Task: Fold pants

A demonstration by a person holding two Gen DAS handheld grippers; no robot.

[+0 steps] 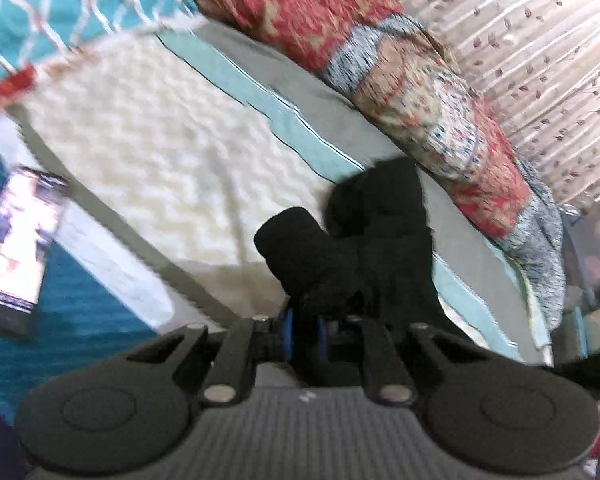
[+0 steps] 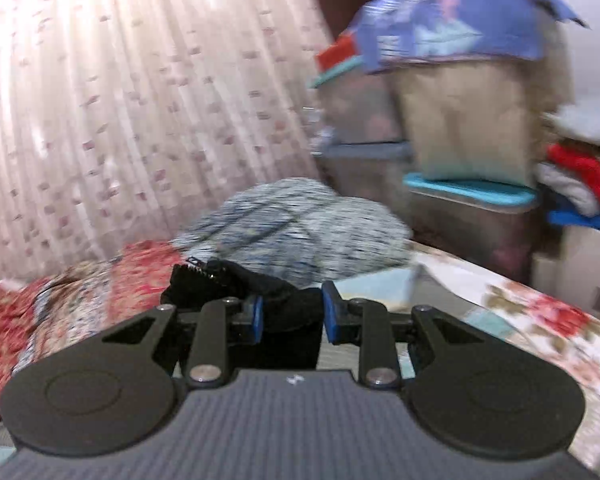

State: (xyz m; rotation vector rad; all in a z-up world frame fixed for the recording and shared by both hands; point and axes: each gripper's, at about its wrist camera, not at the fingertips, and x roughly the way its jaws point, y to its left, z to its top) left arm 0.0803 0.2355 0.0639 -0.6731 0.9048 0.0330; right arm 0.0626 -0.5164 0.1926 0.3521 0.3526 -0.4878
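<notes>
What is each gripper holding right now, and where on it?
Both hold the black fabric pants: left gripper shut on a bunched fold, right gripper on an edge near the zipper.

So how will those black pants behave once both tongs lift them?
Likely floppy: the black pants bunch and fold over above the left tongs. Probably soft and compressible, as they crumple between the right tongs. Slipping seems unlikely; the weave looks matte.

No readable words, numbers or brand names on anything in either view. A small pale mark sits on the ribbed grey body of the left gripper (image 1: 302, 330) and of the right gripper (image 2: 293, 316), too small to make out. A lit phone screen (image 1: 18, 236) is blurred beyond reading
</notes>
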